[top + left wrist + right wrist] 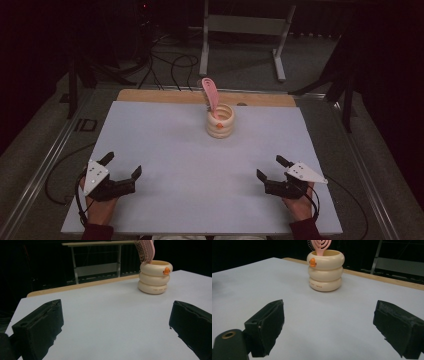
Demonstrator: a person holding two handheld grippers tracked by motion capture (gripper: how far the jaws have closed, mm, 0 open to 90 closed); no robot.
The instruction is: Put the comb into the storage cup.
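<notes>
A cream ribbed holder [220, 121] [155, 277] [326, 270] with a small orange mark on its rim stands upright near the far middle of the white table top [200, 165]. A pink hairbrush [210, 95] [145, 249] [320, 246] stands in it, head up, leaning toward the far left. My left gripper [122, 165] [117, 327] rests open at the near left, nothing between its jaws. At the near right my right gripper [272, 167] [329, 327] is open too, and holds nothing. Both point toward the holder from well short of it.
A wooden strip [165, 96] runs along the table's far edge. Beyond it stand a grey metal frame [245, 30] and dark cables [170, 65] on the floor. Metal rails [40, 170] flank the table. A person's hands [100, 210] hold the grippers at the near edge.
</notes>
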